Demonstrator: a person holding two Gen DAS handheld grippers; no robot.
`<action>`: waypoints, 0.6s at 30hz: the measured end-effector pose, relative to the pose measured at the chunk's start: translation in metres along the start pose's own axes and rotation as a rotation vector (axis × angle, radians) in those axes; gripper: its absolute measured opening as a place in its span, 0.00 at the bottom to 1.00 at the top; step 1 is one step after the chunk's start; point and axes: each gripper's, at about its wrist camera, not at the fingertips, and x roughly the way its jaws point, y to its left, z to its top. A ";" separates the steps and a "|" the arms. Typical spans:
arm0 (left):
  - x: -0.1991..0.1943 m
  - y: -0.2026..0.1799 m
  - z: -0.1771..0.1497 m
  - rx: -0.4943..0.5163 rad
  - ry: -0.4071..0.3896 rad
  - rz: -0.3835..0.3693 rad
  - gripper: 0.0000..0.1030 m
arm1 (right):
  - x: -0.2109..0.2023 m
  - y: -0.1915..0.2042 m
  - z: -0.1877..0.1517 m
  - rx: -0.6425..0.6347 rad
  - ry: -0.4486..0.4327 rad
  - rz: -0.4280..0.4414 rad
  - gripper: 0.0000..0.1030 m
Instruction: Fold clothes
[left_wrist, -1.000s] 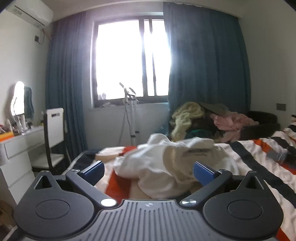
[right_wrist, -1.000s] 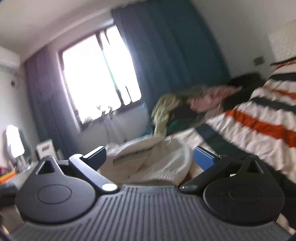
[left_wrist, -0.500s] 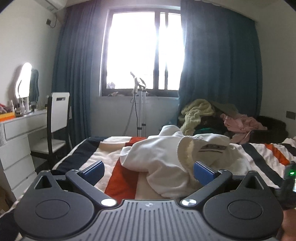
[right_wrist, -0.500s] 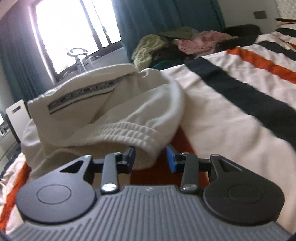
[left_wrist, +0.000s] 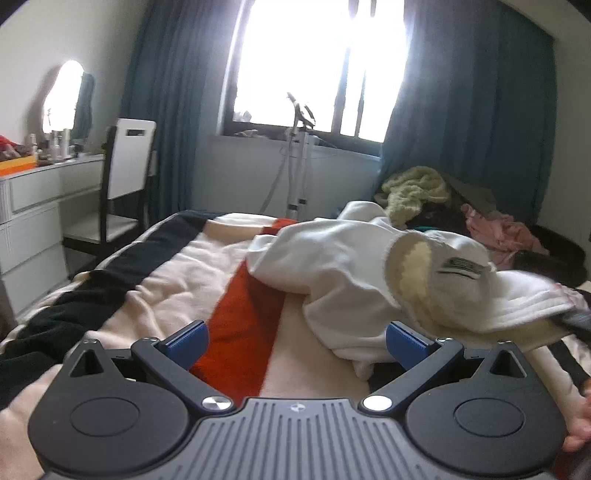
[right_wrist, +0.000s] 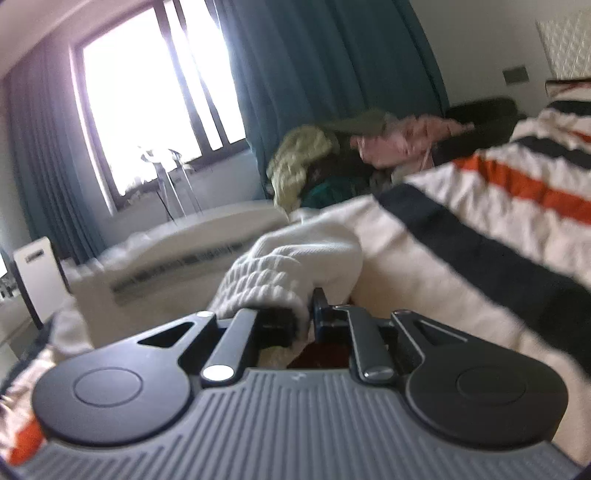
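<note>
Your right tongs (right_wrist: 308, 314) have just been closing and now pinch the sweater's (left_wrist: 351, 266) ribbed cuff (right_wrist: 266, 280) (for lifting it); left tongs (left_wrist: 295, 338) gape empty over the bed (left_wrist: 162, 280).

Bright window (left_wrist: 317, 62), blue curtains (left_wrist: 469, 122), white dresser (left_wrist: 33, 214), chair (left_wrist: 125, 181)

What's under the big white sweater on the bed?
The white sweater lies crumpled on the striped blanket, whose orange stripe runs in beneath it. Whatever else might sit under the heap is covered, so it cannot be seen.
</note>
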 end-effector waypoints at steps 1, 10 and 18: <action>-0.002 0.001 0.000 -0.005 0.001 0.007 1.00 | -0.013 0.001 0.007 0.006 -0.012 0.008 0.13; -0.057 0.001 -0.002 -0.039 -0.023 -0.157 1.00 | -0.133 0.011 0.043 -0.009 -0.077 0.074 0.12; -0.087 -0.045 -0.025 0.191 0.010 -0.325 1.00 | -0.217 0.003 0.021 -0.008 -0.048 0.068 0.12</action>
